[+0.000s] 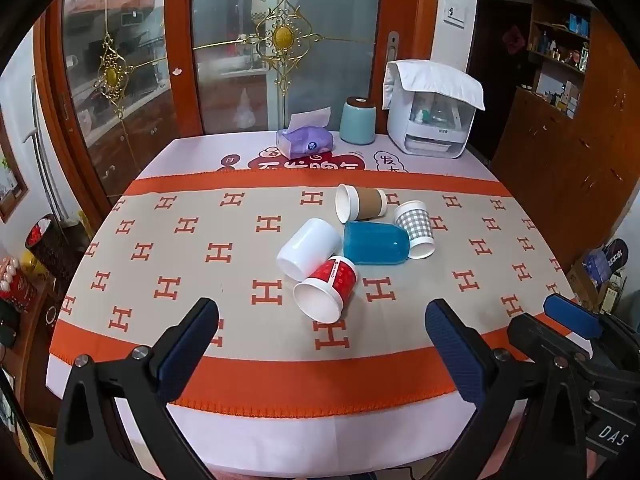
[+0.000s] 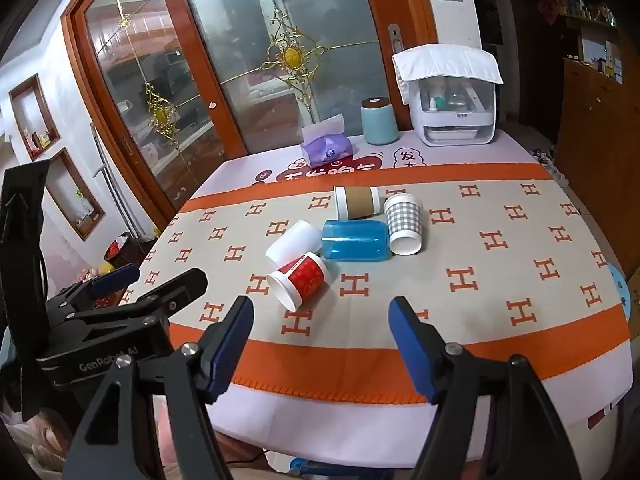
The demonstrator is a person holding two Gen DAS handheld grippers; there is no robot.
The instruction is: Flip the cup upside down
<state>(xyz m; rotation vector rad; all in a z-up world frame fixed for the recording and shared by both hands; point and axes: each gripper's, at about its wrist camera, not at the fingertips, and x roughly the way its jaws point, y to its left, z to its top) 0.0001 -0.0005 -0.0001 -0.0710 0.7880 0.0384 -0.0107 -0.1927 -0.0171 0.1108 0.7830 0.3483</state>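
Several cups lie on their sides in a cluster at the middle of the table: a red paper cup (image 1: 328,290) (image 2: 300,280) nearest me, a white cup (image 1: 310,248) (image 2: 290,242), a blue translucent cup (image 1: 376,244) (image 2: 354,239), a brown-sleeved paper cup (image 1: 360,202) (image 2: 356,201) and a grey checked cup (image 1: 416,228) (image 2: 404,222). My left gripper (image 1: 322,320) is open and empty, above the near table edge, short of the red cup. My right gripper (image 2: 322,314) is open and empty, likewise near the front edge. Each gripper shows in the other's view.
The table (image 1: 200,272) has an orange-and-beige H-patterned cloth. At its far edge stand a purple tissue pack (image 1: 304,142), a teal canister (image 1: 357,120) and a white appliance (image 1: 434,120) under a cloth. Glass doors stand behind, wooden cabinets at right.
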